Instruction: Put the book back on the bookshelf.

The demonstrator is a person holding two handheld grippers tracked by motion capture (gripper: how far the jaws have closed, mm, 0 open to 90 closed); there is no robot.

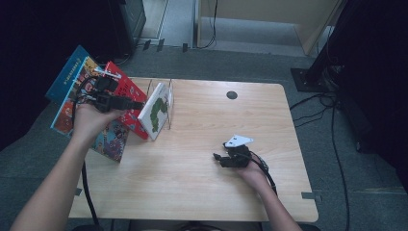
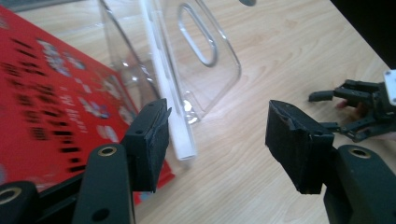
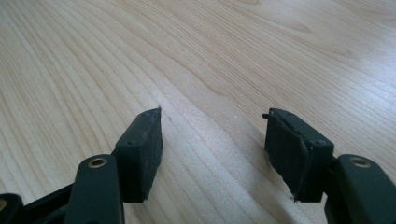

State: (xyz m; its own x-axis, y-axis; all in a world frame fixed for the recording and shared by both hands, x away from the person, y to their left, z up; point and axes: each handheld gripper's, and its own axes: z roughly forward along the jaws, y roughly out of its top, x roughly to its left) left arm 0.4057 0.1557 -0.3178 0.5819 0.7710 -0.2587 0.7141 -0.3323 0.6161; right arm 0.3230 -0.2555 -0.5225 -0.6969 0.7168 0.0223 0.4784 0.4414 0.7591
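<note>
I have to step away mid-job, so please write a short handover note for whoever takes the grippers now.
Left gripper: jaws open, nothing between them, up by the red book at the table's left edge.
Right gripper: jaws open, empty, low over bare table.
Clear book stand holds one white book. Red book and colourful book lean beside it, outside.
Done: white book shelved. Left, probably: those remaining books.
</note>
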